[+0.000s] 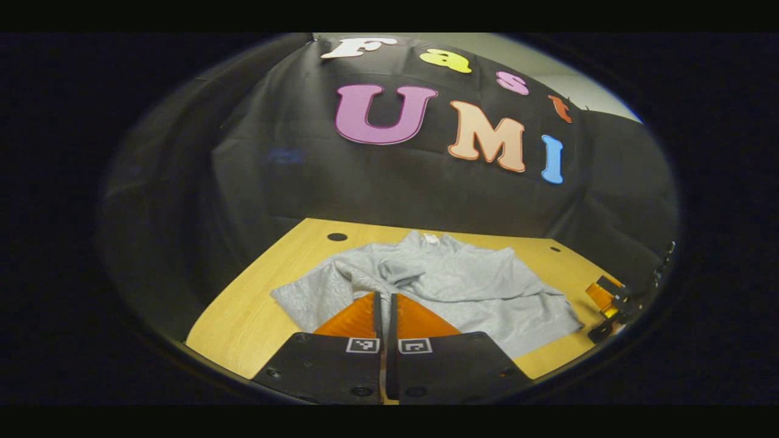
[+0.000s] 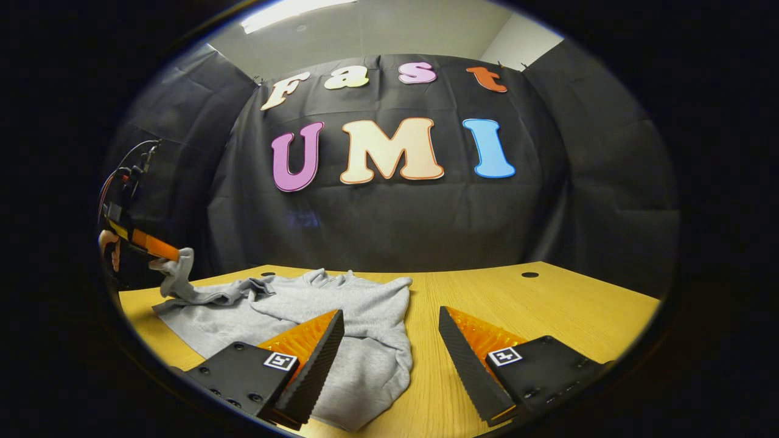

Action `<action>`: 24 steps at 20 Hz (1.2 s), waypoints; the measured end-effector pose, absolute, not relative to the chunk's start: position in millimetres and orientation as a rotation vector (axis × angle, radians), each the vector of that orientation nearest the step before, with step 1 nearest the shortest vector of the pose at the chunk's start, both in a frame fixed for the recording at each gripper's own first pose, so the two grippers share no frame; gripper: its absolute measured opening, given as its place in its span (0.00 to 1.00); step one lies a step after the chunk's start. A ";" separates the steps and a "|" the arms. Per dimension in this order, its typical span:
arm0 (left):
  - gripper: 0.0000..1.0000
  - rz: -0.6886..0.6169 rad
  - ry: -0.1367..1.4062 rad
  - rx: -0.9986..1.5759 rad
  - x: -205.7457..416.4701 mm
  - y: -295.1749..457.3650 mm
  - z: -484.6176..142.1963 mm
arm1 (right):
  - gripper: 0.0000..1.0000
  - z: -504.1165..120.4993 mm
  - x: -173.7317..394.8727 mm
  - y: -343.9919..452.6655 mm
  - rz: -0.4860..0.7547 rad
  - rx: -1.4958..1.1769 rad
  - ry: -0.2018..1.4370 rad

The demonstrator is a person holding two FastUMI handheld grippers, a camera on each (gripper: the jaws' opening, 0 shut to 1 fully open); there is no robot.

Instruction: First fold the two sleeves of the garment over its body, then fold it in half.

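In the left gripper view the left claw (image 1: 386,304) is clenched on a sleeve of the grey sweatshirt (image 1: 450,286) at 6 o'clock on the desk (image 1: 243,322), while in the right gripper view the right claw (image 2: 389,331) gapes released above the sweatshirt's hem at 7 o'clock.

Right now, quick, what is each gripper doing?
Left gripper: shut on the sweater's sleeve, lifting it above the table.
Right gripper: open, holding nothing, over the sweater's edge.

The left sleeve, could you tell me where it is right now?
In the right gripper view, the sleeve is lifted off the table at far left, pinched by the left gripper.
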State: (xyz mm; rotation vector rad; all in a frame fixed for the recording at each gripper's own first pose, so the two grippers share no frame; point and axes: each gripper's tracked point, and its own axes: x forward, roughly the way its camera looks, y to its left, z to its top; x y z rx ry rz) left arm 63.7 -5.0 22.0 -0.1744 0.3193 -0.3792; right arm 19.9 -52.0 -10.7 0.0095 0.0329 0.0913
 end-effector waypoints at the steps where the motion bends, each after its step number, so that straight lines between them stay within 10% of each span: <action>1: 0.00 -0.399 0.316 -0.179 70.5 -17.4 24.0 | 0.97 -11.1 20.6 -52.7 0.091 0.008 0.032; 24: 0.00 -0.798 0.475 -0.146 146.3 -333.0 4.0 | 0.97 -7.3 18.2 -52.8 0.104 0.007 0.016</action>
